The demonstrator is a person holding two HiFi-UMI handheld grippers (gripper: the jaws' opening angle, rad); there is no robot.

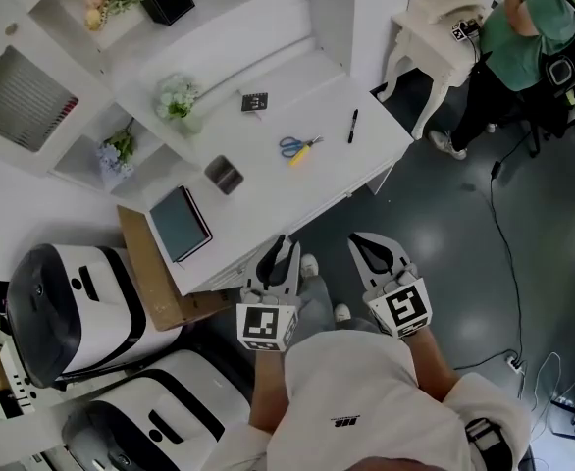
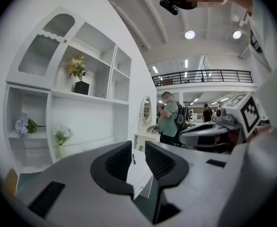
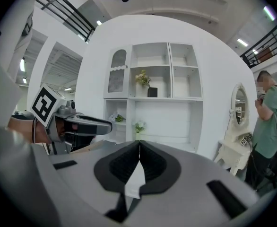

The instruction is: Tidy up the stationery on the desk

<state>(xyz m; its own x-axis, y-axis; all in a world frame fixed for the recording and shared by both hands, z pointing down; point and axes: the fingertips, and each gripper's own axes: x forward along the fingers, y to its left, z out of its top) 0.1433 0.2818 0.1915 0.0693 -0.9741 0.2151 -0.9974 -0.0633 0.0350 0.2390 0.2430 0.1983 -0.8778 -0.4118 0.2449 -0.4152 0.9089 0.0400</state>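
**Both grippers empty, short of the desk's near edge, with the stationery spread over the desk.**

On the desk (image 1: 302, 189) a teal notebook (image 1: 180, 224) lies at the left end. A small dark case (image 1: 224, 175) sits just inward of it, blue-handled scissors (image 1: 297, 147) lie near the middle, and a black pen (image 1: 352, 126) lies toward the right end. All lie flat and apart, so each can likely be taken singly. The left gripper (image 1: 280, 248) (image 2: 138, 157) hangs at the desk's near edge, jaws slightly apart with nothing between them. The right gripper (image 1: 368, 245) (image 3: 139, 148), beside it and clear of the desk, has its jaws meeting at the tips, holding nothing. I judge that no item is chosen yet and tidying has not begun.
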